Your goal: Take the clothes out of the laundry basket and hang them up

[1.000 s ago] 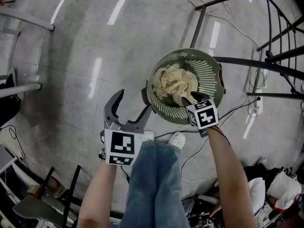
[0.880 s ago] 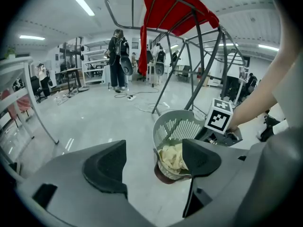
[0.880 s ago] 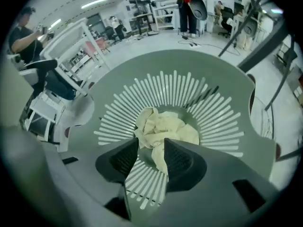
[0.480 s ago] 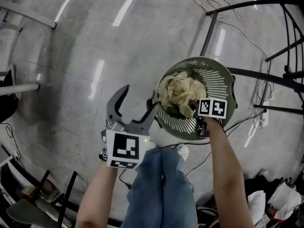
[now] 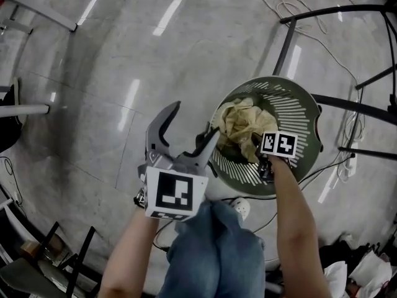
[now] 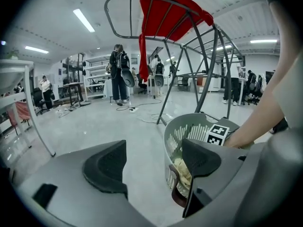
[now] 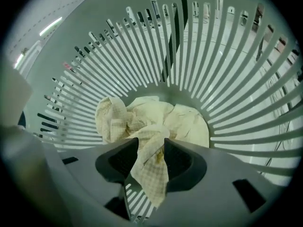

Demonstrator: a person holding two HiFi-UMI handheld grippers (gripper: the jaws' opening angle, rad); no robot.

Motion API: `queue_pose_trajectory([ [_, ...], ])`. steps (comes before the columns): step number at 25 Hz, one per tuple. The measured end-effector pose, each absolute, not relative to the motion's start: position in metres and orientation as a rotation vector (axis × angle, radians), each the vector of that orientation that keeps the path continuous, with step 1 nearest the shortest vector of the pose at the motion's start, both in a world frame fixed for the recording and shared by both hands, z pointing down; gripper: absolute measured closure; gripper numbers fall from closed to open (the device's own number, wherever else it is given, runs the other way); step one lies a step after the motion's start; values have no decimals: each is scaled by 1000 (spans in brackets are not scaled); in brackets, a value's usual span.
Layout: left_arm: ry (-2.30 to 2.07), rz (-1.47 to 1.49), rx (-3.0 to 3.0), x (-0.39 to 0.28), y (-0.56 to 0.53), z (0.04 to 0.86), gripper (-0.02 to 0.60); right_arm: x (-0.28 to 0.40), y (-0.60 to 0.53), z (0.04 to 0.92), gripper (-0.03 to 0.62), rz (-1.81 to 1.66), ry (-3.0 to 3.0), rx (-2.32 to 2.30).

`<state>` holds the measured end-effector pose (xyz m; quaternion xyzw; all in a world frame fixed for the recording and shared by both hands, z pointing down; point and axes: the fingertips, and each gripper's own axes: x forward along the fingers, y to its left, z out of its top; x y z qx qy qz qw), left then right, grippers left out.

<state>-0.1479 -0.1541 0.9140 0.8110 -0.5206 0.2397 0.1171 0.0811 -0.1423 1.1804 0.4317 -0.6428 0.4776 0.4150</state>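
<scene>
Right claw (image 7: 150,150) pinching checked cloth (image 7: 185,121), slatted basket (image 7: 227,70)

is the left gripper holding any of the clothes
No, the left gripper has its jaws apart with nothing between them, beside the laundry basket.

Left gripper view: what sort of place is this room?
Probably a big open lab or workshop, not a home: strip lights overhead, a bare polished floor with loose cables, and people among shelving behind.
</scene>
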Motion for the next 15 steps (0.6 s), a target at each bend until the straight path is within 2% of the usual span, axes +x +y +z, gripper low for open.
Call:
queue_pose_trajectory([
  [7,-1554,687,2363,-155,-158,919,219,83,-145,1197,423,1108,-1608,1089],
  [8,-1556,690,2361,-156,-158,919,219,84,-148,1194,485,1084,-1619,1107],
  [9,-1555,694,2359,-156,-157,919,221,84,-152,1189,588,1050,-1641,1117],
  [15,-1540,698,2322,-154,-147,911,225,64,-151,1153,595,893,-1771,963],
])
